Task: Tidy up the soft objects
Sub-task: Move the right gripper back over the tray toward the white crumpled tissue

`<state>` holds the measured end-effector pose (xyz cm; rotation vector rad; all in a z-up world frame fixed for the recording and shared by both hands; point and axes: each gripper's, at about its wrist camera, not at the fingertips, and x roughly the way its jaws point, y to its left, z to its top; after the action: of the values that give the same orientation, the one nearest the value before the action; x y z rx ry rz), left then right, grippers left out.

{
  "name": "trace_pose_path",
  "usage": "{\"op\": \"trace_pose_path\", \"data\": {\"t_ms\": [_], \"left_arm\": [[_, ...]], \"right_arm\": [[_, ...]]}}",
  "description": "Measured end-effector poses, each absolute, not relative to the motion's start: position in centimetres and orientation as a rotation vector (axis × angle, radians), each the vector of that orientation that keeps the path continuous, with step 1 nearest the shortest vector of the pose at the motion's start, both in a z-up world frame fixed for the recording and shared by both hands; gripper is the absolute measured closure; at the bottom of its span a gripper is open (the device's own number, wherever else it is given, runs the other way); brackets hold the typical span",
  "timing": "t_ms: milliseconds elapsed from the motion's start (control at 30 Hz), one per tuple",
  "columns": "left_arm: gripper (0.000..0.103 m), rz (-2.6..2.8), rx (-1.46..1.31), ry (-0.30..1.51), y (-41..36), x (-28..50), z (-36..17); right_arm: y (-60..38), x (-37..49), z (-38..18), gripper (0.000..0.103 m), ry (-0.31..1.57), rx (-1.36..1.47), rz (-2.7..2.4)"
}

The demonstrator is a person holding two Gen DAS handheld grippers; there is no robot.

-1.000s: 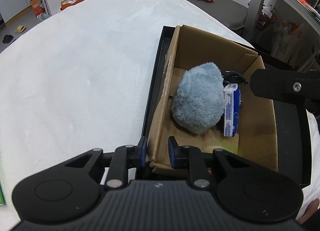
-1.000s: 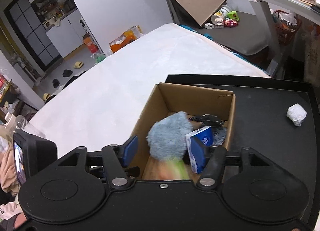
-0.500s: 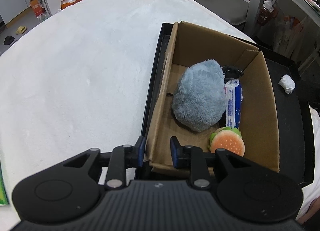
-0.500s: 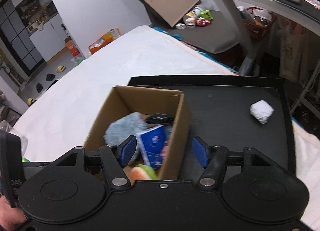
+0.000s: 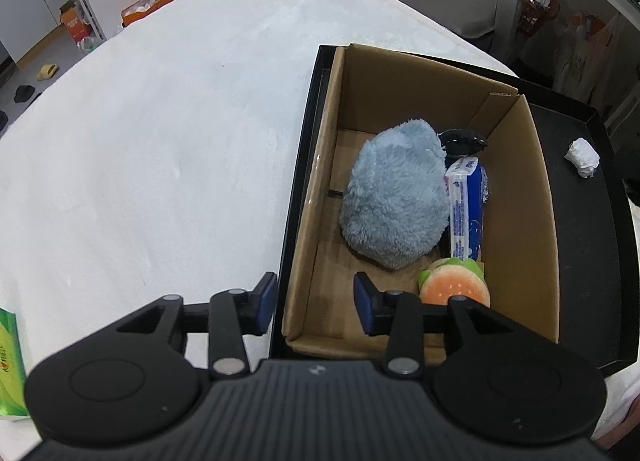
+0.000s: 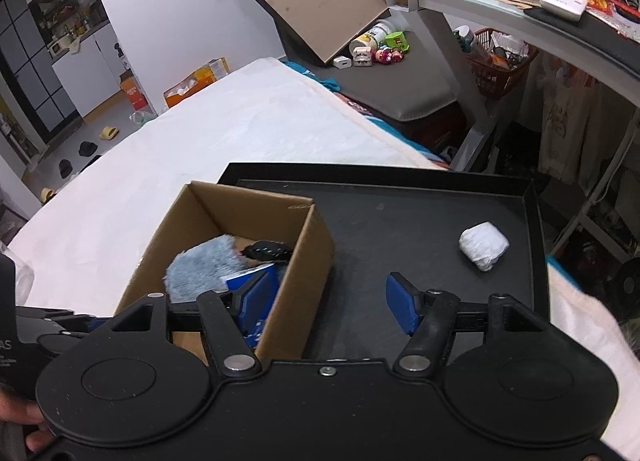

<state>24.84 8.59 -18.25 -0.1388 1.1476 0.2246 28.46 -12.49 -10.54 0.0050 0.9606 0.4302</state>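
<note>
A cardboard box (image 5: 516,197) stands on a black tray (image 5: 576,261). Inside lie a grey-blue plush (image 5: 394,197), a blue and white tissue pack (image 5: 466,205), a burger plush (image 5: 454,287) and a small black item (image 5: 462,139). My left gripper (image 5: 315,306) straddles the box's near left wall; its jaws are opening and the pads stand clear of the cardboard. In the right wrist view my right gripper (image 6: 329,303) hangs open and holds nothing, over the box's (image 6: 312,253) near right corner and the tray (image 6: 400,221). A white wad (image 6: 484,245) lies on the tray to its right.
The tray rests on a white bed cover (image 5: 160,141) that spreads wide to the left. A green pack (image 5: 8,361) lies at the near left edge. Beyond the bed are a grey bench, a metal desk (image 6: 480,1) and floor clutter.
The left jaws, first pinched on the box's wall, have spread apart. The burger plush has landed in the box. The right gripper has swung right, from above the box to over the tray.
</note>
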Motion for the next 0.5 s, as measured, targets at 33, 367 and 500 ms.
{"op": "trace_pose_path", "data": {"t_ms": [33, 367, 500], "left_arm": [[0.060, 0.226, -0.133, 1.148, 8.5, 24.9, -18.2], [0.053, 0.261, -0.069, 1.175, 7.3, 25.7, -18.1], [0.051, 0.274, -0.040, 1.184, 6.6, 26.1, -18.1]], "right_arm": [[-12.7, 28.6, -10.5, 0.039, 0.958, 0.003, 0.430], [-15.1, 30.8, -11.1, 0.035, 0.944, -0.004, 0.437], [-15.9, 31.6, -11.6, 0.034, 0.936, -0.004, 0.440]]}}
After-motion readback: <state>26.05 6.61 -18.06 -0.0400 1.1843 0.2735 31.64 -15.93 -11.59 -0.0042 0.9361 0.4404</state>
